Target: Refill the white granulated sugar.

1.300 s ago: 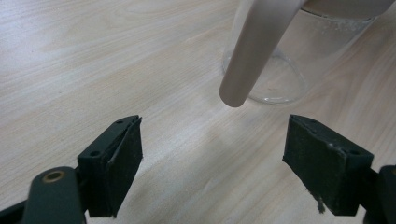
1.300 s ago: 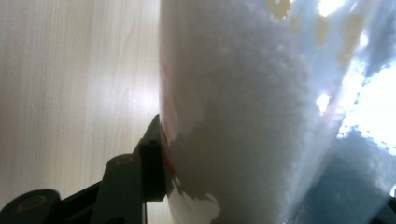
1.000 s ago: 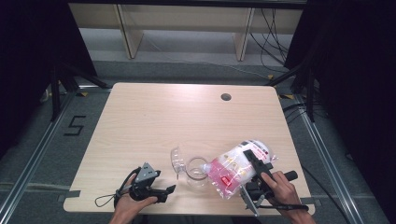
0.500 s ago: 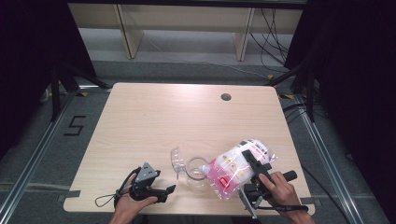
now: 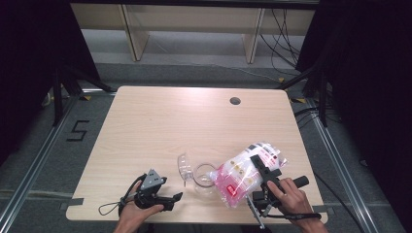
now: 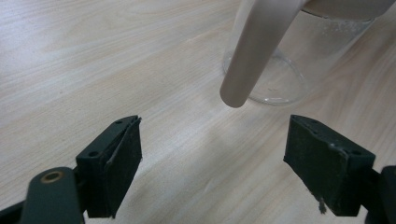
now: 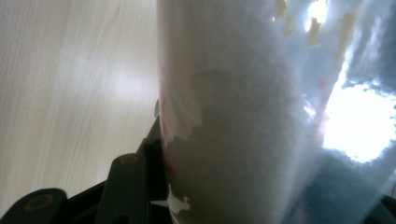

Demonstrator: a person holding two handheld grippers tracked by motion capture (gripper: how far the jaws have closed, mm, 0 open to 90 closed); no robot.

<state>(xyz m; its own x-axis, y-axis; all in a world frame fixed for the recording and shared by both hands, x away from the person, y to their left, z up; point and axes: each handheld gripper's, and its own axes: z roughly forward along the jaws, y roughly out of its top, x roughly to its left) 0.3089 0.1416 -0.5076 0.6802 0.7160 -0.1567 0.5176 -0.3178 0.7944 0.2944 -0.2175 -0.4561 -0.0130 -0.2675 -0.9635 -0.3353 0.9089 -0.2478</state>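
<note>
Right gripper (image 5: 261, 180) clamped on a pink-and-white plastic bag (image 5: 243, 172), tilted with its lower end at the clear glass jar (image 5: 204, 176) near the table's (image 5: 194, 121) front edge. Left gripper (image 5: 167, 200), jaws wide, rests just left of the jar.

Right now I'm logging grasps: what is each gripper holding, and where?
The right gripper is shut on the plastic bag, clamped across its middle. The left gripper is open and holds nothing.
</note>
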